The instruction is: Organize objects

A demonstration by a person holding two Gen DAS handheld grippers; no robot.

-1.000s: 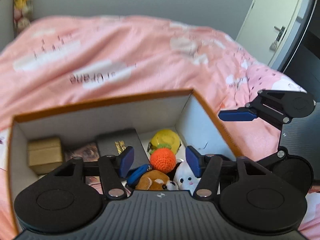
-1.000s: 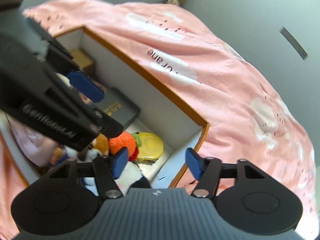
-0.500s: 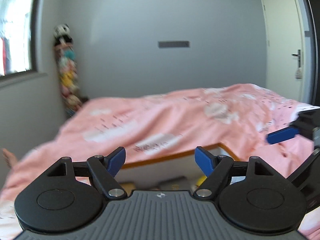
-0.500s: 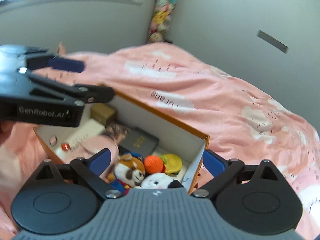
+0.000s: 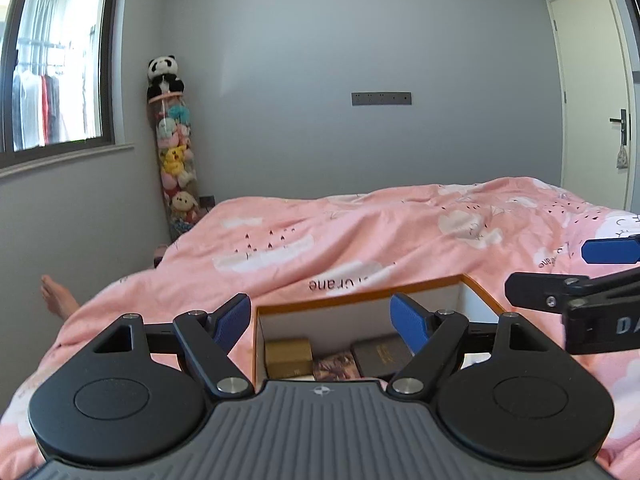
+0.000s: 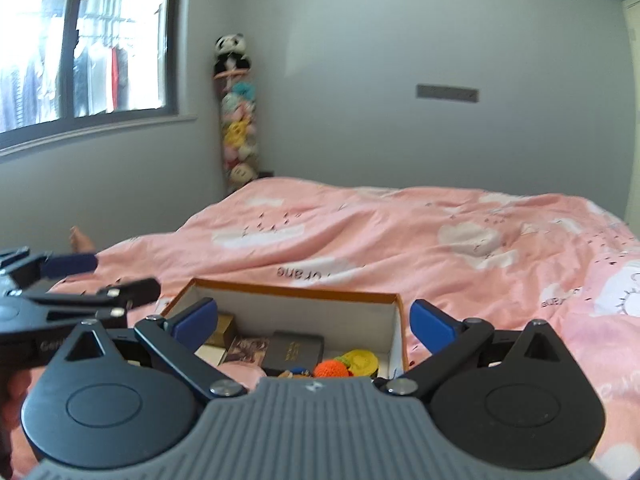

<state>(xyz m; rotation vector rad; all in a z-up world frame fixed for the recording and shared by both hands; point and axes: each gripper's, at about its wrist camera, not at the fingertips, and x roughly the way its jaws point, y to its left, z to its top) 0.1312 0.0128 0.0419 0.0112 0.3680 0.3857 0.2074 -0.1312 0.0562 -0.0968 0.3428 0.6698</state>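
Claws, left (image 5: 320, 320) and right (image 6: 314, 322), both spread apart and empty, have lifted back from the box (image 6: 296, 291) on the bed; toys and books lie inside, so organizing seems finished.

Grey walls (image 5: 320, 40); daylit window (image 5: 56, 60) left — pink-quilted bed (image 5: 400, 232); white door (image 5: 592, 92) right.

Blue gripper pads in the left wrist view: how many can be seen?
3. Two are the left gripper's own pads, left and right; one is the right gripper's, at the right edge. Its other pad is hidden.
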